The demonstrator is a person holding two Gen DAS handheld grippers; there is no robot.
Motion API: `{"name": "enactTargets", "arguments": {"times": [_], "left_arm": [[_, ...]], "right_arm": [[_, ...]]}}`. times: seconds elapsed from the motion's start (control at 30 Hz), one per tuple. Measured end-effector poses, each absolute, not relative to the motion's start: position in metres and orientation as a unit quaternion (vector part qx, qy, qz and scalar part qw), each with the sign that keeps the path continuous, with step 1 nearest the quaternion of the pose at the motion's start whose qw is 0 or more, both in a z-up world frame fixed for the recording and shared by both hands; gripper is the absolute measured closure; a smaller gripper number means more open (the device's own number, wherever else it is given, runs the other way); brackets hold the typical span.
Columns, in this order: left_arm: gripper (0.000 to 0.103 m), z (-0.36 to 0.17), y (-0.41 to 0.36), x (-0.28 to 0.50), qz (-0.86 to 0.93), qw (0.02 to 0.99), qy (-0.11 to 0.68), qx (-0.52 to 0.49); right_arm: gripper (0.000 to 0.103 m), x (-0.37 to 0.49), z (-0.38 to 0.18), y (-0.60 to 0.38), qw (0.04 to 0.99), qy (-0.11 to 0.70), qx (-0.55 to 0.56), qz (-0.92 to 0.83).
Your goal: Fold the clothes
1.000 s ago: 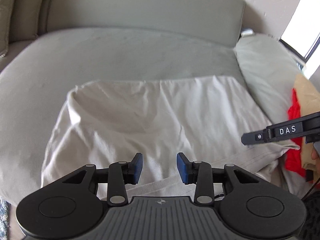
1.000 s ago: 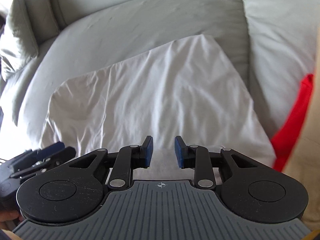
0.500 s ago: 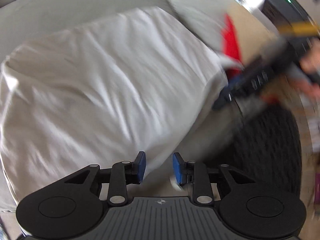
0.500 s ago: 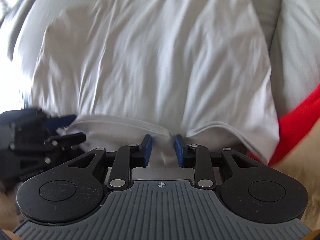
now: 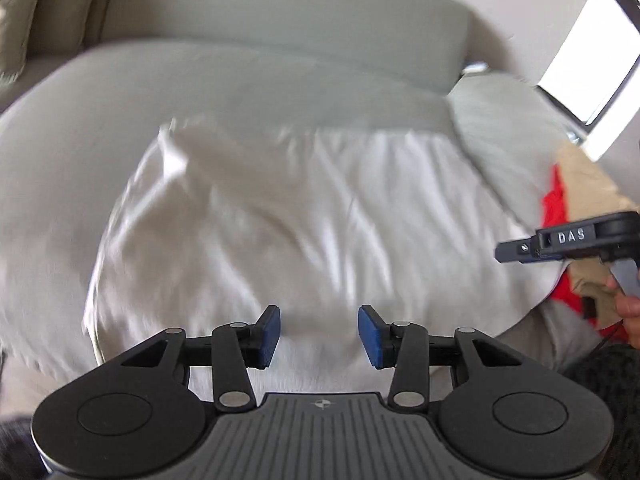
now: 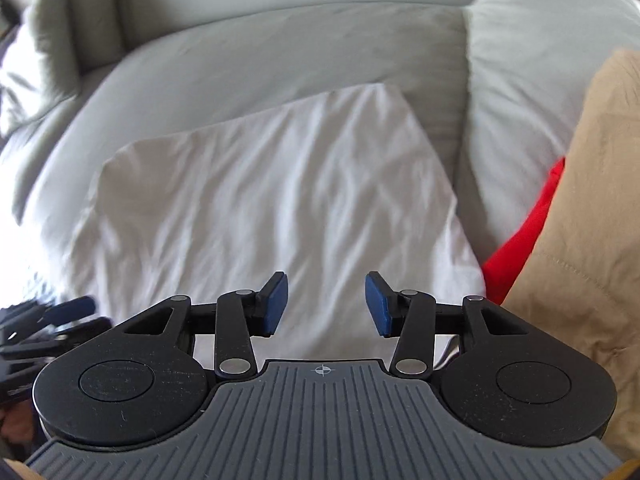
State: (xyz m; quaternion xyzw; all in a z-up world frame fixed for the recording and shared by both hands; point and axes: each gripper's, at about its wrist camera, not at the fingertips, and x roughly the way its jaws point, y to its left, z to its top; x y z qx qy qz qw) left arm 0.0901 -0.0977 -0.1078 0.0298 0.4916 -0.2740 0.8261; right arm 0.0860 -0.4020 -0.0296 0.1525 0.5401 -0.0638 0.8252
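A folded white garment (image 5: 288, 224) (image 6: 272, 184) lies flat on the grey sofa seat (image 5: 168, 80) (image 6: 248, 52). In the left wrist view my left gripper (image 5: 319, 336) hovers over the garment's near edge, its jaws opening with a clear gap and no cloth pinched between the blue pads. My right gripper (image 6: 326, 303) hangs above the near right part of the garment, jaws likewise opening and nothing between them. The right gripper (image 5: 560, 240) shows at the right edge of the left wrist view, the left gripper (image 6: 48, 320) at the lower left of the right wrist view.
A grey cushion (image 5: 512, 128) (image 6: 528, 60) rests at the right end of the seat. Beside it lie a red garment (image 5: 554, 204) (image 6: 528, 236) and a tan one (image 6: 600, 200). The sofa back (image 5: 280, 32) rises behind. A bright window (image 5: 588, 52) is at the far right.
Both pairs of jaws have widened and no longer pinch the garment's edge seen half a second ago. The views swung back from close over the near edge to take in the whole folded garment.
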Motion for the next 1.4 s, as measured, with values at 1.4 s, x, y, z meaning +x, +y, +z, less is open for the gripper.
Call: {"name": "enactTargets", "arguments": {"times": [1.4], "left_arm": [[0.091,-0.144,-0.002,0.281,-0.306,0.805,0.484,-0.157]], "right_arm": [[0.046,0.292,-0.032,-0.213,0.88,0.457,0.119,0.049]]}}
